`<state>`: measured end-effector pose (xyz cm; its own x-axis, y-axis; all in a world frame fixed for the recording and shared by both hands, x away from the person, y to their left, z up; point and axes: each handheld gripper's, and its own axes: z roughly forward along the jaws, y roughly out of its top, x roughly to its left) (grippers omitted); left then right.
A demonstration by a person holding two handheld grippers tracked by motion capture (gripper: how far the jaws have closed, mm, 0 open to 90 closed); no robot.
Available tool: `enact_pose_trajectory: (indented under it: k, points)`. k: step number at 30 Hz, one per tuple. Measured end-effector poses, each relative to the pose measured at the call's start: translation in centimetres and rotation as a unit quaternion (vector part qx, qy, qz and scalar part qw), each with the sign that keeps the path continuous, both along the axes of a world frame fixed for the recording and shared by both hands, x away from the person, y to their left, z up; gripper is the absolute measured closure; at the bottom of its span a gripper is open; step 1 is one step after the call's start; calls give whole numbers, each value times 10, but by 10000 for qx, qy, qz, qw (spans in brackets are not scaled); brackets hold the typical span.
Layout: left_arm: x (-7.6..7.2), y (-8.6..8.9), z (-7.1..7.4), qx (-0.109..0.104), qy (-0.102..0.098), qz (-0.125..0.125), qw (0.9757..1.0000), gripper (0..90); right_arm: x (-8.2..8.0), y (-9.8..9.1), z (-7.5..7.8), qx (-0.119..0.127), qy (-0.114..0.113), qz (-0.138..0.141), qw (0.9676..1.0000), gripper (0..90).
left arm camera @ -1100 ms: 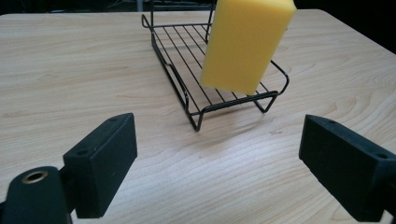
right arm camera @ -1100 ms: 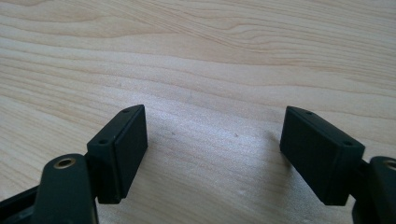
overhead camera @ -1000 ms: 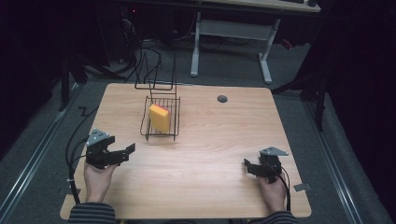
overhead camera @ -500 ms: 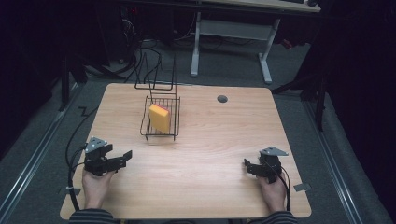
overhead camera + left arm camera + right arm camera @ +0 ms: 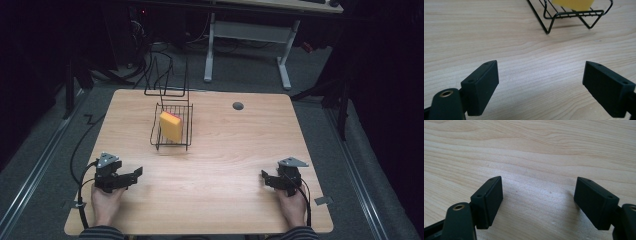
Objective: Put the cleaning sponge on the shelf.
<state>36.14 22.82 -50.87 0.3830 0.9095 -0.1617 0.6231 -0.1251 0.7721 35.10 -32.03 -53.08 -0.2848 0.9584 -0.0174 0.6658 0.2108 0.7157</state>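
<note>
A yellow sponge (image 5: 171,126) with a pink edge stands on its side in a black wire rack (image 5: 184,144) at the table's middle left. The left gripper view catches the rack's near corner (image 5: 549,25) and the sponge's lower edge (image 5: 573,4) at the top. My left gripper (image 5: 134,175) rests low at the front left, open, with bare wood between its jaws (image 5: 540,86). My right gripper (image 5: 264,177) sits at the front right, open too, over bare wood (image 5: 537,201).
The light wooden table (image 5: 240,150) has a round grey cable hole (image 5: 238,106) near its far edge. A second black wire frame (image 5: 167,80) stands at the far edge behind the rack. Cables trail off the left side. A white-legged desk (image 5: 247,50) stands beyond.
My left gripper has drawn back toward the front left edge and lowered onto the table. The right gripper has stayed put.
</note>
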Motion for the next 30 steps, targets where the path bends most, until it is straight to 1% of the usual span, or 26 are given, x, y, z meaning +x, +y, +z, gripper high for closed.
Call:
enact_pose_trajectory:
  k: [2,10,14,17,19,20,23,24,25,26,30]
  points:
    - [0,0,-4,66,12,35,10000,142,0,0,0,1,0,-1,10000,235]
    - [-1,0,-17,145,81,172,9997,141,0,0,0,1,0,-2,10000,235]
    - [0,-2,-21,290,90,191,9994,141,0,0,0,0,0,-3,10000,235]
    - [1,-3,-25,325,113,233,9991,140,0,0,0,0,-1,-2,10000,235]
    - [2,-4,-28,405,113,259,9988,140,0,0,0,1,1,-2,10000,235]
    - [2,-5,-29,449,142,275,9985,141,0,0,0,0,1,-2,10000,235]
    - [2,-6,-28,541,133,283,9980,140,0,0,0,0,0,-2,10000,235]
    - [2,-8,-29,698,150,293,9970,140,0,0,0,0,0,-2,10000,235]
    - [2,-11,-29,901,117,264,9955,142,0,0,0,1,0,-2,10000,235]
    - [2,-12,-29,893,109,211,9957,140,0,0,0,0,0,-2,10000,235]
    - [1,-13,-29,873,123,252,9958,144,0,0,0,0,-1,-1,10000,235]
